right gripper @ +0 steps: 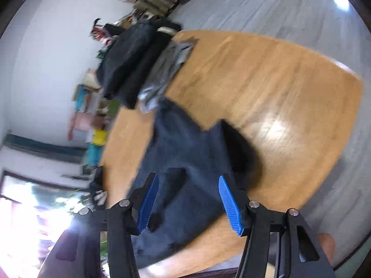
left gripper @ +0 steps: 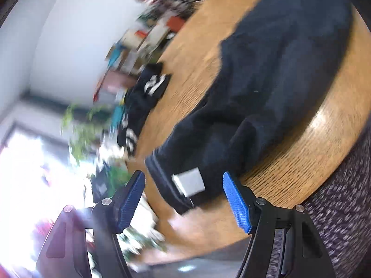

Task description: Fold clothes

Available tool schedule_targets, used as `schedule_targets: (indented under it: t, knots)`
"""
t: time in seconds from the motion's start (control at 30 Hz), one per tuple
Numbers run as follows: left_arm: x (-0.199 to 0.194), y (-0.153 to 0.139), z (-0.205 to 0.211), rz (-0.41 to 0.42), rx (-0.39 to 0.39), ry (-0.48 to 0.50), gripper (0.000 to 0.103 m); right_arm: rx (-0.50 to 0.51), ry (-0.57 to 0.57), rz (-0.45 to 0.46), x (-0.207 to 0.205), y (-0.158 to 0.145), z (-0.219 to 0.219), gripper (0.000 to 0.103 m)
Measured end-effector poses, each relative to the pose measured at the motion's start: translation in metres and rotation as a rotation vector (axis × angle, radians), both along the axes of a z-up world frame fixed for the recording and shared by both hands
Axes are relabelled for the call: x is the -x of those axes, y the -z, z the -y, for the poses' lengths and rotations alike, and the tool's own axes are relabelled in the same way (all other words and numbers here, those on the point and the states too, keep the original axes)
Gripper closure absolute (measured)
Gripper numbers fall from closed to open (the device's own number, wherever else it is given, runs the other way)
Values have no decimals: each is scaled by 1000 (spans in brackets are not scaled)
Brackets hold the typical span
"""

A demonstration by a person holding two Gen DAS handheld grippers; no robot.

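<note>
Left gripper jaws apart, nothing between the pads, low centre of frame above the dark garment lying on the wooden table. Right gripper also apart, over the same garment; clothes pile upper left.

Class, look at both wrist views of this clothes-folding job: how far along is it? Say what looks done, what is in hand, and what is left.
Done: a pile of clothes sits stacked at the table's far edge. In hand: nothing; the left gripper and right gripper both stand open above the dark garment, which lies on the table, its white label showing. Left: whether this garment needs more folds is unclear, and it has not joined the pile.
</note>
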State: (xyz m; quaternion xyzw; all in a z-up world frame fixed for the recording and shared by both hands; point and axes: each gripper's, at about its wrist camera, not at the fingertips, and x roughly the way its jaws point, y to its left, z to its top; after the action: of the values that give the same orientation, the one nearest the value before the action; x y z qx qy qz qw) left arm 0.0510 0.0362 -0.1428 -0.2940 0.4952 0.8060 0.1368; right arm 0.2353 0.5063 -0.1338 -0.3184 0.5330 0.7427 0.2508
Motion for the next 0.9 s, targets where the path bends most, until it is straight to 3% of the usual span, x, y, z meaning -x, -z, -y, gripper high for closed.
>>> schedule_targets:
  t: [0.07, 0.13, 0.23, 0.37, 0.5, 0.57, 0.6, 0.63, 0.9]
  knots:
    - [9, -10, 7, 62, -124, -87, 32, -46, -2, 66, -5, 5, 8, 47]
    - [23, -30, 15, 211, -349, -189, 32, -48, -10, 90, -8, 13, 12, 55]
    - [39, -43, 24, 456, -659, -287, 32, -33, -14, 87, -11, 28, 15, 58]
    - [49, -34, 13, 595, -762, -369, 33, -74, -57, 70, -4, 34, 18, 59]
    - [68, -8, 4, 735, -805, -477, 37, -162, -98, 115, 6, 34, 18, 68]
    - [74, 6, 4, 806, -826, -530, 38, -189, -109, 133, 8, 36, 16, 73]
    - [78, 13, 4, 835, -831, -552, 38, -199, -114, 140, 8, 37, 16, 83]
    - [80, 15, 3, 844, -825, -561, 38, -209, -123, 142, 9, 37, 15, 91]
    - [90, 18, -6, 899, -747, -630, 38, -406, -227, 166, 24, -2, 3, 98]
